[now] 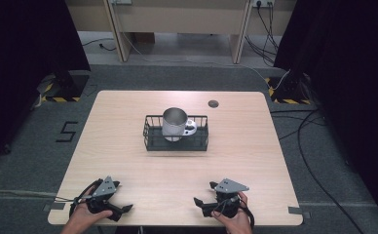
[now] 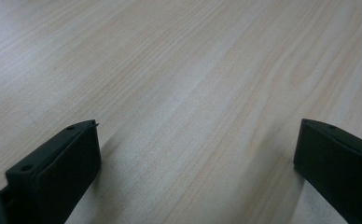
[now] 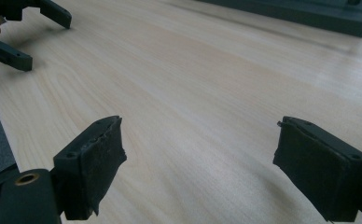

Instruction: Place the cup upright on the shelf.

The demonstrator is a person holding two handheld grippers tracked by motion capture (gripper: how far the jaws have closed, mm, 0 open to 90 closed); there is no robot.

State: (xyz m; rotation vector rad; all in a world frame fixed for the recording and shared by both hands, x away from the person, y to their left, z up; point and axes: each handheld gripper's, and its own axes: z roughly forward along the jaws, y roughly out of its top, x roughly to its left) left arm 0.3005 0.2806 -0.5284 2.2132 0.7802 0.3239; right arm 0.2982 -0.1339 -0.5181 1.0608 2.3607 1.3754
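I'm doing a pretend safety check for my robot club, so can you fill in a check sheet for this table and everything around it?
Surface: pale wood table, bare near the grippers.
Job's things: metal cup lying tilted in the black wire basket, a white round thing beside it.
Clutter: small dark disc at the far edge.
Grippers: left gripper and right gripper rest at the near edge, jaws open, holding nothing.
Cables: loose black cables on the floor at right.
Surroundings: grey carpet, dark curtains, a "5" mark.

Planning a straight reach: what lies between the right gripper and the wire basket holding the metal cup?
Only bare table, seen in the high view, separates the right gripper from the basket.
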